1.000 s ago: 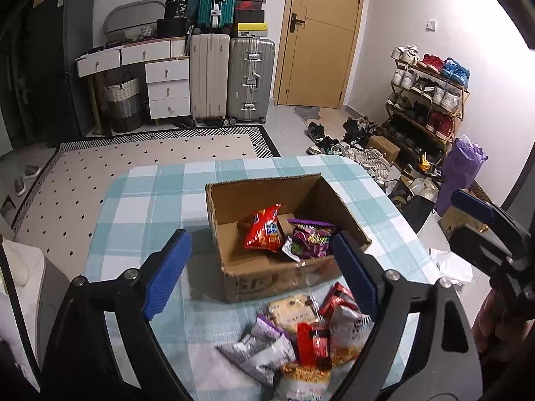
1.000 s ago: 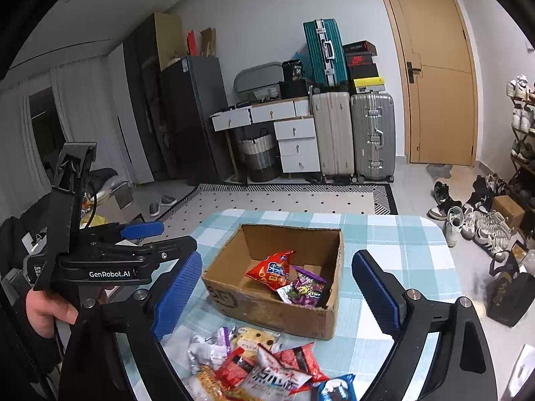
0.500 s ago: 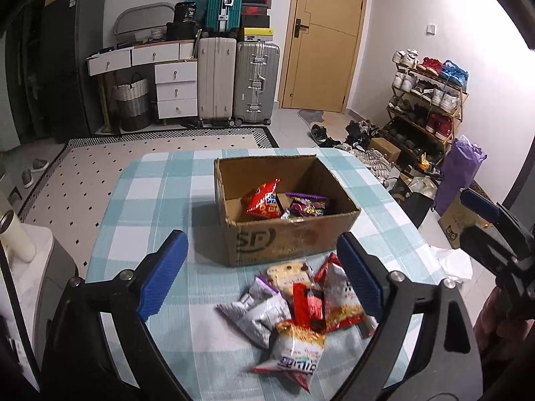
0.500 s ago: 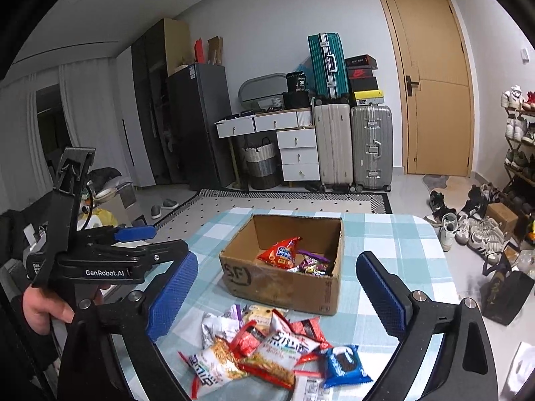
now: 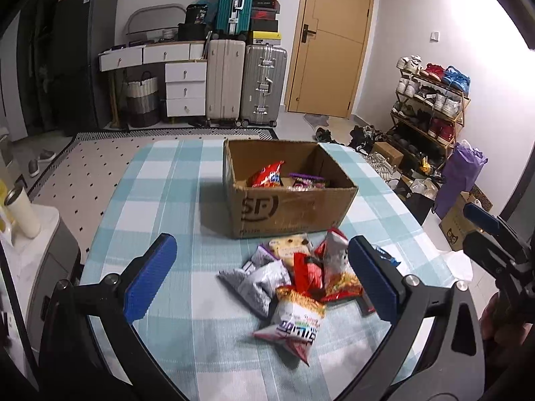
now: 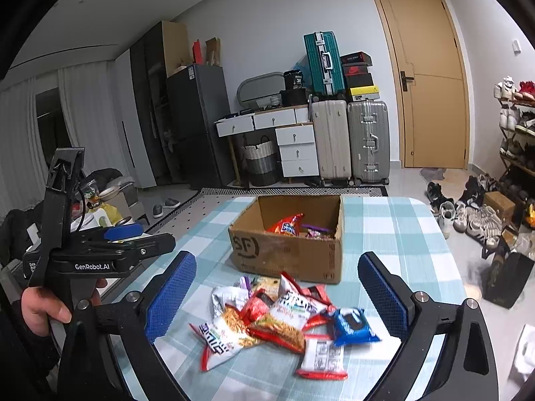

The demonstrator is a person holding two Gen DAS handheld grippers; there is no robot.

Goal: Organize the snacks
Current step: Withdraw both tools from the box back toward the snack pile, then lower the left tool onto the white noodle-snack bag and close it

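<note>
Snacks lie in a loose heap on the checked tablecloth, just in front of the cardboard box. From the left wrist camera, a red bag and a purple packet sit inside the box. The left gripper hangs above the near side of the heap, its blue pads spread wide with nothing between them. At the far right edge the right gripper shows only in part.

From the right wrist camera, the same heap is spread below the right gripper, whose jaws stand wide apart and empty. A blue cookie pack lies at the heap's right side, a white-and-red wrapper nearest the camera. The box stands just behind the heap. To the left, a hand grips the left gripper's black handle, off the table's edge.
</note>
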